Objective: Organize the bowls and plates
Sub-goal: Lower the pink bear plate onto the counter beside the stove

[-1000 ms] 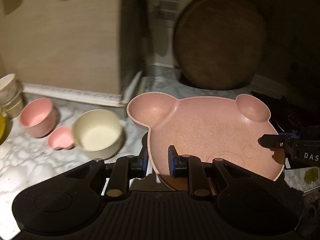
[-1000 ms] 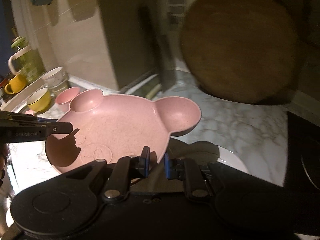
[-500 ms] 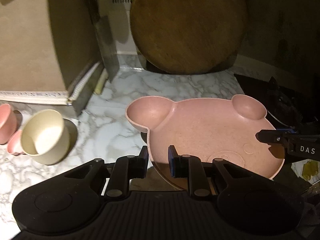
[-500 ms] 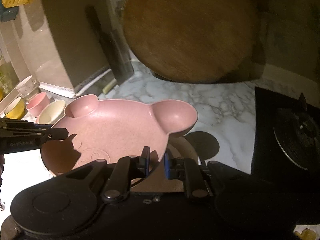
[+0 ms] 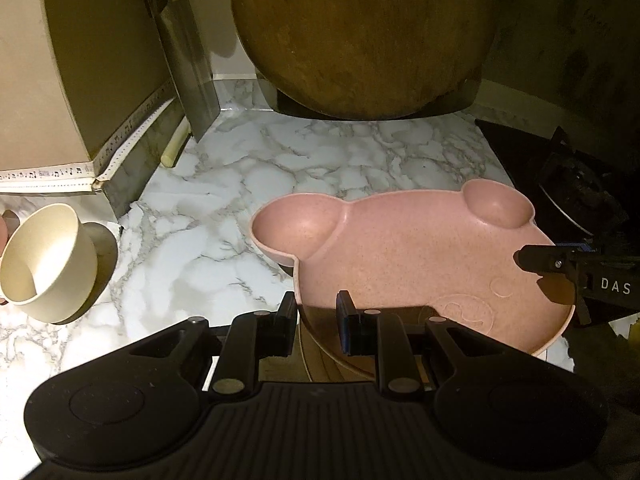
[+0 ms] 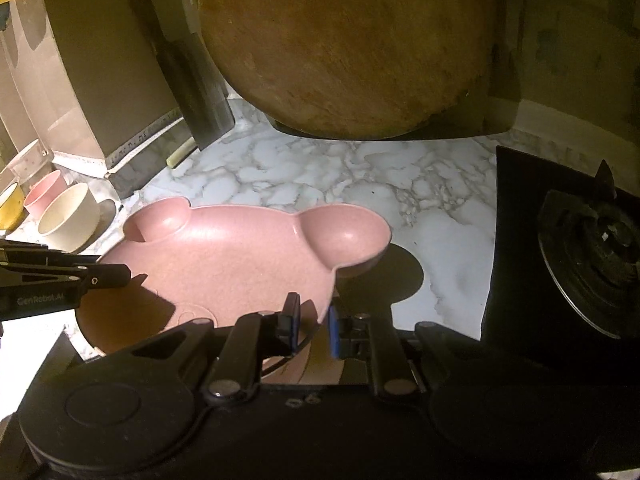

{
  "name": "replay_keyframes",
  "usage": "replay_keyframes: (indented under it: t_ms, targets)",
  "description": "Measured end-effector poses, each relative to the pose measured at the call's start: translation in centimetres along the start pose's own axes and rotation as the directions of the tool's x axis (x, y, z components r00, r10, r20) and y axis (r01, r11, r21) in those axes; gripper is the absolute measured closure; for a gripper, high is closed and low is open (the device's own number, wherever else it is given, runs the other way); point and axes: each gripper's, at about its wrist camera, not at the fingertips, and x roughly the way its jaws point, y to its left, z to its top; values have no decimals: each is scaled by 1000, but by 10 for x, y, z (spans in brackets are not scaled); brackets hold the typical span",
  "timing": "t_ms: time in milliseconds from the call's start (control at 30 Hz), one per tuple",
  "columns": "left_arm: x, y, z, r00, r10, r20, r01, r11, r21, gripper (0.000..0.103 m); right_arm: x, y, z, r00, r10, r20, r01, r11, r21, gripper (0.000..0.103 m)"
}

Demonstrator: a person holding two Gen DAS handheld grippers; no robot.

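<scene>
Bowls stand at the left of the marble counter [image 5: 224, 216]: a cream bowl [image 5: 44, 260] in the left wrist view, with a pink bowl [image 6: 42, 192] and a yellow one [image 6: 10, 204] just beside it in the right wrist view. Behind them stands a beige box [image 5: 60, 60], with a cleaver [image 5: 188, 64] leaning at its corner. Centre rear, a round wooden board [image 5: 360, 32] leans upright. Centre front, a pink bear-shaped plate [image 5: 400, 256] is held above the counter, casting a shadow on the marble. Left gripper [image 5: 318, 316] is nearly closed, its pads pinching the plate's near rim by the left ear. Right gripper [image 6: 314, 320] is likewise narrow, clamped on the rim just below the right ear. Each gripper appears side-on in the other's view. At far right sits a black stove burner [image 6: 592, 256]
</scene>
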Motion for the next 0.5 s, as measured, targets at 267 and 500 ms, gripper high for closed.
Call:
replay_keyframes:
  t_ms: [267,500]
  targets:
    - [8,-3,-2,1000,2,-11,-2,1000,13,83,10,-8,-2,1000,4,-17,-4,1000,3,90]
    - [11,-5,-7,1000,11,-17,-11,1000,27,83,18,-7,-4,999,-14,-44,14,1000,-5,89]
